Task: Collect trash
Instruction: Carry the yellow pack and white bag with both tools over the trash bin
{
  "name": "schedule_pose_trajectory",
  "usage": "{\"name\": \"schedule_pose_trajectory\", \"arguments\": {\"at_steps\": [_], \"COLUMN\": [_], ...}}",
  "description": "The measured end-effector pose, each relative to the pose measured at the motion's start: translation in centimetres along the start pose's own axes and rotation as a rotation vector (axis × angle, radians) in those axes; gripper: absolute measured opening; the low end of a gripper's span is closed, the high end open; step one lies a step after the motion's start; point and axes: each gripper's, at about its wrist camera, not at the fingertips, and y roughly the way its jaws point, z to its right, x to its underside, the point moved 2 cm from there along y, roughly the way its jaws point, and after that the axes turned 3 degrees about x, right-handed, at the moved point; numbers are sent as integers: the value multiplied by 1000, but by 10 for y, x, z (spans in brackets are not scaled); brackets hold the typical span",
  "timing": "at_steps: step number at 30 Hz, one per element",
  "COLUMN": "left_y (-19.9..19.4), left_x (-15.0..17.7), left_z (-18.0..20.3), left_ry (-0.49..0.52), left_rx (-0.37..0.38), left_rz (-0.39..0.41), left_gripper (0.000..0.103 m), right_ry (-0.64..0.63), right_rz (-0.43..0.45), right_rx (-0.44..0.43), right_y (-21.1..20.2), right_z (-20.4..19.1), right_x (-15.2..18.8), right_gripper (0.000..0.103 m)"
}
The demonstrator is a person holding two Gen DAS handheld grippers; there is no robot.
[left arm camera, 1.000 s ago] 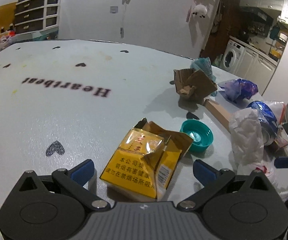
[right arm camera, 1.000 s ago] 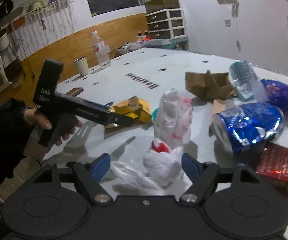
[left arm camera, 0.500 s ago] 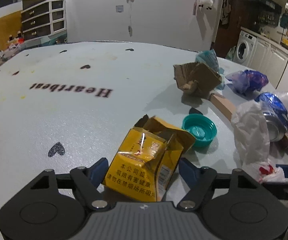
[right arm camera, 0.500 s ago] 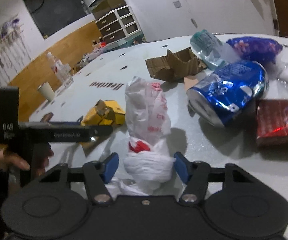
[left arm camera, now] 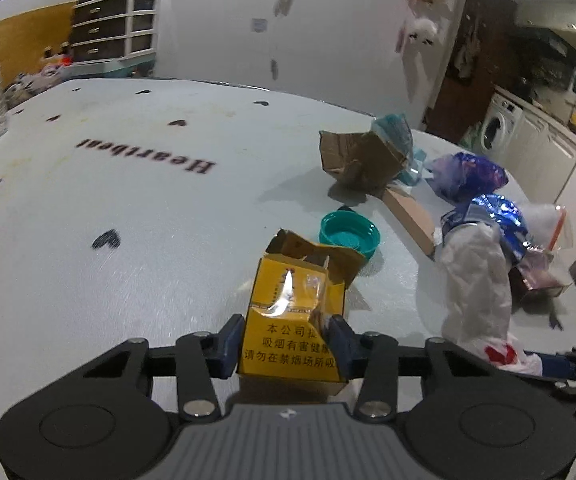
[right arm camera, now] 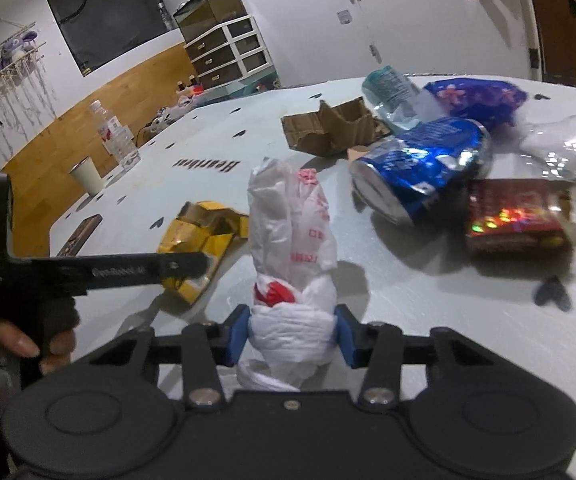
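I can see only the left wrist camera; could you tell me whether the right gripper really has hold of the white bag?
Observer: Yes. The right gripper has both pads pressed on the knotted lower end of the white plastic bag; its jaws have just been closing.
Operator: Thanks. What is the reddish thing half hidden behind that bag?
Observer: A dark red box with a shiny holographic top, lying flat next to the crushed blue can.
Operator: Is anything on the table outside my picture?
Observer: A white paper cup stands upright near the table edge, close to a clear bottle.
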Motion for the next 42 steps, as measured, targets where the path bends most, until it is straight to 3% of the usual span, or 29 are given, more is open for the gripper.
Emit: {"name": "schedule_pose_trajectory", "arguments": {"at_steps": [10, 22, 31, 42], "left_y": [-50, -103, -118, -91], "left_x": [33, 62, 70, 79], "left_z": [29, 83, 140, 237], "left_ry": [-3, 78, 133, 218], "left_rx": [-27, -44, 30, 157], "left_rz": [40, 82, 122, 95], "left_gripper": [47, 47, 47, 47], "right_ry": [-34, -38, -1, 105], "right_rz": [50, 126, 181, 212], "right_rx": [79, 177, 260, 370], "right_y": [-52, -113, -162, -218], "right_z": [2, 20, 54, 132], "right_x": [21, 43, 55, 79], "right_gripper": [46, 46, 46, 46]}}
